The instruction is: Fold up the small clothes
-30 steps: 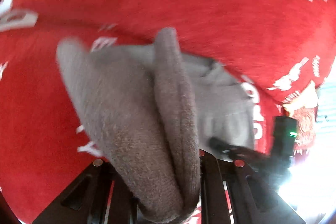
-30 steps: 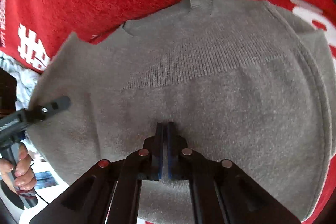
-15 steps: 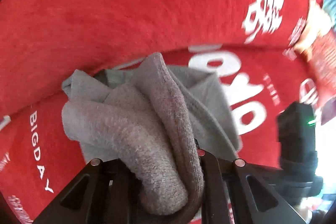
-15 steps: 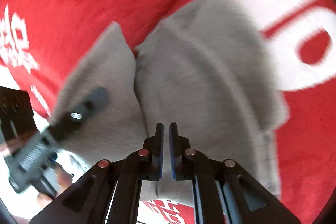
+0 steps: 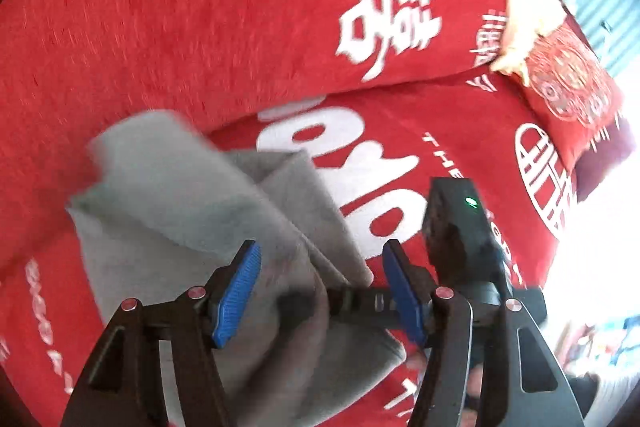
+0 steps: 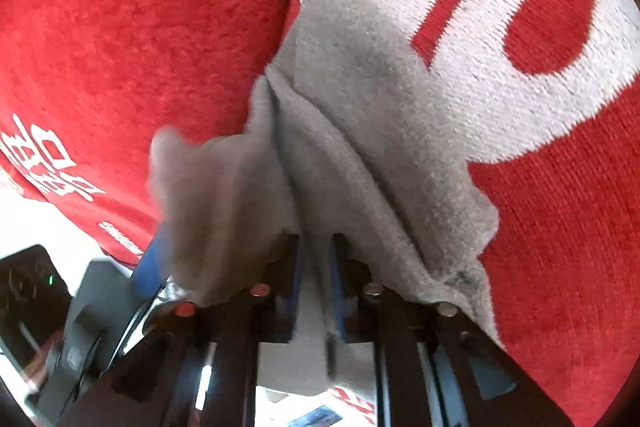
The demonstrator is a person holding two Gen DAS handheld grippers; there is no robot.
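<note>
The grey sweater (image 5: 208, 227) lies bunched just ahead of and under my left claw (image 5: 320, 291), a thick, soft knit heaped in loose folds on the red blanket (image 5: 160, 27). My left claw's jaws are opening; the blue pads (image 5: 236, 299) stand apart with the cloth lying between and below them, and neither pad presses on it, so on that side the sweater is let go. In my right wrist view the same sweater (image 6: 360, 131) drapes forward from my right claw (image 6: 316, 267), and a strip of knit hangs between its jaws. Those jaws are opening too, but they are close together and I cannot tell whether the pads still pinch the cloth.

I judge the sweater light and limp: it will sag, slump out of any fold I leave unsupported, and cling a little to the fuzzy blanket rather than slide. It will not break, but a thick knit springs back, so folds need pressing flat. The best places to take hold look like a doubled edge or a corner of the bundle, where two layers give the pads something to bite.

To the right of my left claw sits the dark body of the other claw with its green light (image 5: 472, 203). Farther off, a red patterned cushion (image 5: 568, 95) rests on the blanket's white lettering (image 5: 384, 3).
</note>
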